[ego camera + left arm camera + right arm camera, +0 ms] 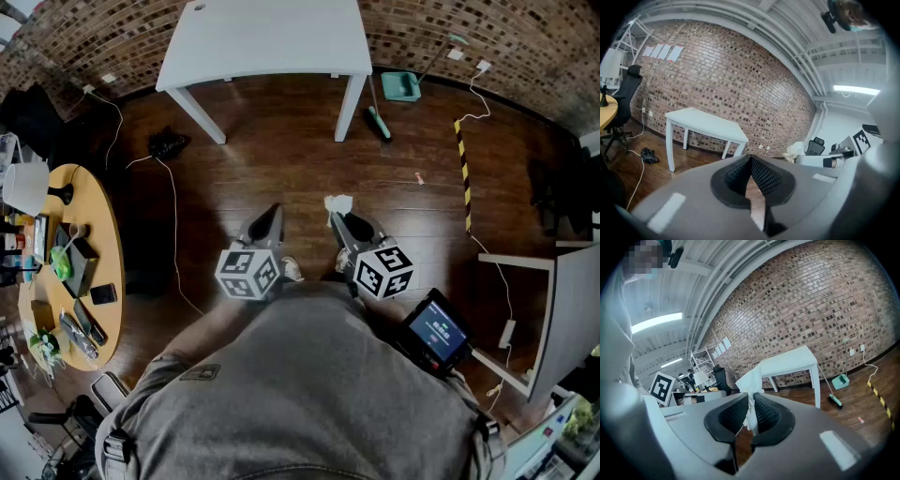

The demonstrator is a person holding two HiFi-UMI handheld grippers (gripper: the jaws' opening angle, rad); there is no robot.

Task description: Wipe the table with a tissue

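Note:
A white table (267, 42) stands against the brick wall ahead, also seen as the white table (705, 124) and the white table (787, 364). My right gripper (339, 221) is shut on a white tissue (337, 203); the tissue (751, 392) sticks up from between the pinched pads. My left gripper (272, 217) is shut with nothing between its pads, its jaws meeting at a point (750, 161). Both grippers are held close to my body, well short of the table, over the wooden floor.
A green dustpan (401, 86) and brush (378, 123) lie right of the table. A round wooden table (66, 262) with clutter is at the left. Cables (173, 225) run over the floor. Yellow-black tape (462, 164) and a white frame (548, 300) stand at the right.

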